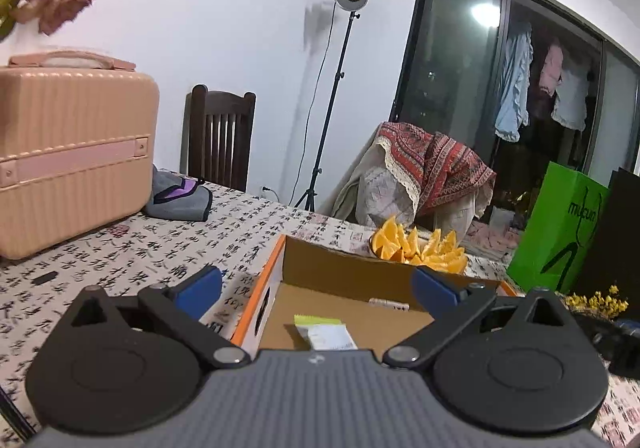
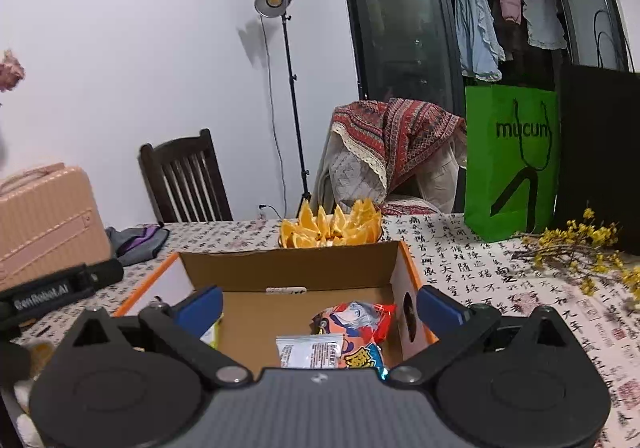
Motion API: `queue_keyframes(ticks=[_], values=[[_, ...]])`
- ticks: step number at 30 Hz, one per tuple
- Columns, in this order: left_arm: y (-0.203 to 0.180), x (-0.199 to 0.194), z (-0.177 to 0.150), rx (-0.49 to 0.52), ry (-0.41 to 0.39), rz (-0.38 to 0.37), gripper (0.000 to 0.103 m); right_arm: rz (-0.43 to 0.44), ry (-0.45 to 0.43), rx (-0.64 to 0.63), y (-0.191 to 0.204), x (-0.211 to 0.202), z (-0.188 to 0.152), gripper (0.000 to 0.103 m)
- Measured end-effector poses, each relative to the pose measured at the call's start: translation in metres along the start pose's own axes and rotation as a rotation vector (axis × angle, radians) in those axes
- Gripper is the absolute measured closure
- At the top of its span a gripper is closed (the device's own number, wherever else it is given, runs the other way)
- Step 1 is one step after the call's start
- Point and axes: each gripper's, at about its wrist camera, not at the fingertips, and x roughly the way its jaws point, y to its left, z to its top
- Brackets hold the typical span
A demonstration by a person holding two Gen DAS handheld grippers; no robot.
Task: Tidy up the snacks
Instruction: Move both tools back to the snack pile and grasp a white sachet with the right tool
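An open cardboard box with an orange rim (image 1: 340, 268) (image 2: 292, 268) stands on the table. In the left wrist view a green-and-white snack packet (image 1: 326, 332) lies on its floor. In the right wrist view a red-and-blue cartoon snack bag (image 2: 356, 324) and a white packet (image 2: 308, 350) lie inside, with a green-edged packet (image 2: 212, 332) at the left wall. My left gripper (image 1: 316, 288) is open and empty above the box's near side. My right gripper (image 2: 320, 306) is open and empty over the box. The left gripper's body (image 2: 60, 292) shows at the left.
A bowl of orange wedges (image 1: 420, 248) (image 2: 332, 228) stands behind the box. A pink suitcase (image 1: 72, 152) and grey cloth (image 1: 180, 196) sit left. A green paper bag (image 2: 510, 160), a black bag (image 2: 600, 156) and yellow flower sprigs (image 2: 580, 248) are right. The calligraphy tablecloth (image 2: 480, 280) covers the table.
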Motion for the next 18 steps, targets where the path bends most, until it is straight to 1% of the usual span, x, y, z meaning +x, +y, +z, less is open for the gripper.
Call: queue_keyframes(ticks=[3, 8, 15, 18], values=[[0.000, -0.014, -0.002, 0.002, 0.024, 0.011, 0.000, 0.028, -0.001, -0.036, -0.001, -0.021, -0.001, 0.000], [-0.001, -0.032, -0.011, -0.008, 0.056, 0.044, 0.000, 0.021, 0.011, -0.109, -0.010, -0.050, -0.017, 0.000], [-0.008, -0.049, -0.038, -0.004, 0.129, 0.083, 0.000, -0.002, 0.090, -0.128, -0.051, -0.070, -0.047, 0.000], [-0.012, -0.054, -0.053, 0.000, 0.171, 0.098, 0.000, 0.006, 0.125, -0.111, -0.070, -0.076, -0.057, 0.000]])
